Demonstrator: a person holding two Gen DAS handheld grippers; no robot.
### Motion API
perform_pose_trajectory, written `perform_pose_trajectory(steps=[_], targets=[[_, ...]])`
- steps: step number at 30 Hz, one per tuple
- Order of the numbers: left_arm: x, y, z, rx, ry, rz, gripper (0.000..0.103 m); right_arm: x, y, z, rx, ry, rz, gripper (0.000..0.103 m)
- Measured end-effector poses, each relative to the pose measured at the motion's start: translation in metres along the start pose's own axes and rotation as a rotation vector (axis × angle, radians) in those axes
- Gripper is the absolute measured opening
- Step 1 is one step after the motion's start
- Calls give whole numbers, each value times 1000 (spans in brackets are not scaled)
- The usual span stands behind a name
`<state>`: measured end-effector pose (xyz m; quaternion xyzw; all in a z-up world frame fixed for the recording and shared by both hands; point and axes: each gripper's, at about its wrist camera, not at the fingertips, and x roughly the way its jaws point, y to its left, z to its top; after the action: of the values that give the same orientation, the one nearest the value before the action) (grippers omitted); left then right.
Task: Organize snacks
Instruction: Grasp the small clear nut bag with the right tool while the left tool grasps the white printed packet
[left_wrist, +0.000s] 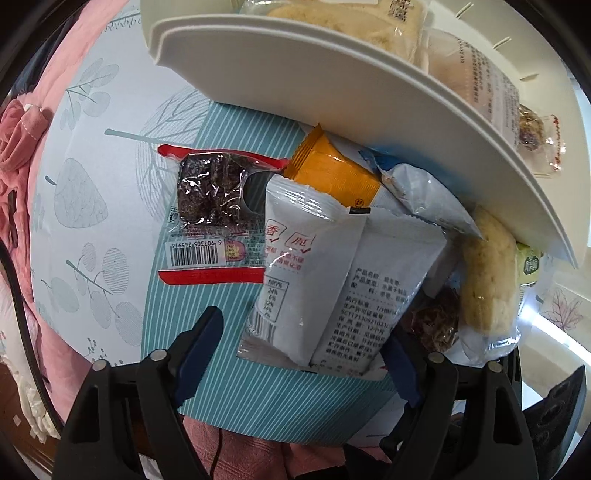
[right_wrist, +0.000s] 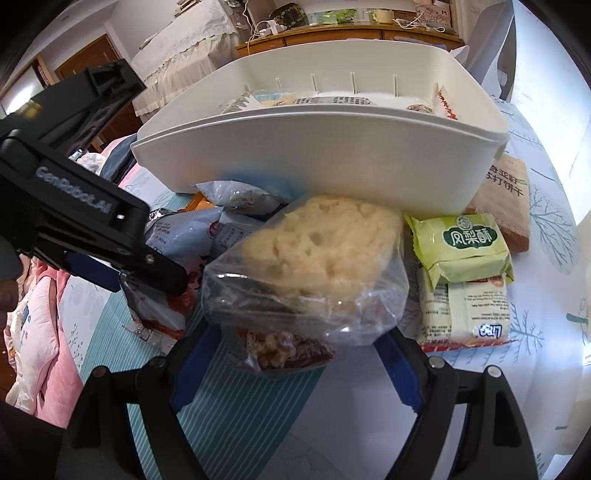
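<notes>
Left gripper (left_wrist: 303, 354): jaws spread wide, gripping nothing. The lower end of a white snack packet (left_wrist: 332, 280) with red and black printing lies between the two blue fingers (left_wrist: 195, 354); whether either pad touches it cannot be told. In the right wrist view this same gripper (right_wrist: 122, 273) enters from the left, its tip over the silvery packets.

Right gripper (right_wrist: 295, 365): jaws likewise wide apart, nothing clamped. A clear bag holding a pale puffed rice cake (right_wrist: 314, 254) sits between and just ahead of the fingers, its lower edge close to both blue pads; contact cannot be confirmed. Beneath it lies a small clear packet of nut brittle (right_wrist: 284, 350).

Loose snacks on the patterned tablecloth (left_wrist: 92, 155): a dark sweet in a clear red-edged wrapper (left_wrist: 210, 195) to the left of the white packet, an orange packet (left_wrist: 332, 173) overlapping its top, and a blue-and-white packet (left_wrist: 417, 192) against the bin wall. To the right of the rice cake lie a green pineapple-cake packet (right_wrist: 461, 243), a cream packet (right_wrist: 465, 314) below it, and a brown cracker packet (right_wrist: 506, 199).

White plastic bin (right_wrist: 332, 155): stands directly behind the loose pile, already containing several wrapped snacks (right_wrist: 332, 100).
</notes>
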<state>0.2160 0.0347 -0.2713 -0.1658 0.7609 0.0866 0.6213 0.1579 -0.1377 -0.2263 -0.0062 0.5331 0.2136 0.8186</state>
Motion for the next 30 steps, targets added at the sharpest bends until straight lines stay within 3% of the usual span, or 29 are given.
perform_pose_trajectory(steps=[5,8,23,30], targets=[[7,-13,13,1,26,23,65,-7,-5,-6,-6,-6,17,64],[6,-20,12,-11,22,26,61,-8,-5,-7,-23,4,15,60],[-19,0,-1,-23,0,-35,56,-20,-4,-18,-38,89,42,53],[-40,15,-9,-35,8,-34,55,-39,8,-18,-80,109,107,53]])
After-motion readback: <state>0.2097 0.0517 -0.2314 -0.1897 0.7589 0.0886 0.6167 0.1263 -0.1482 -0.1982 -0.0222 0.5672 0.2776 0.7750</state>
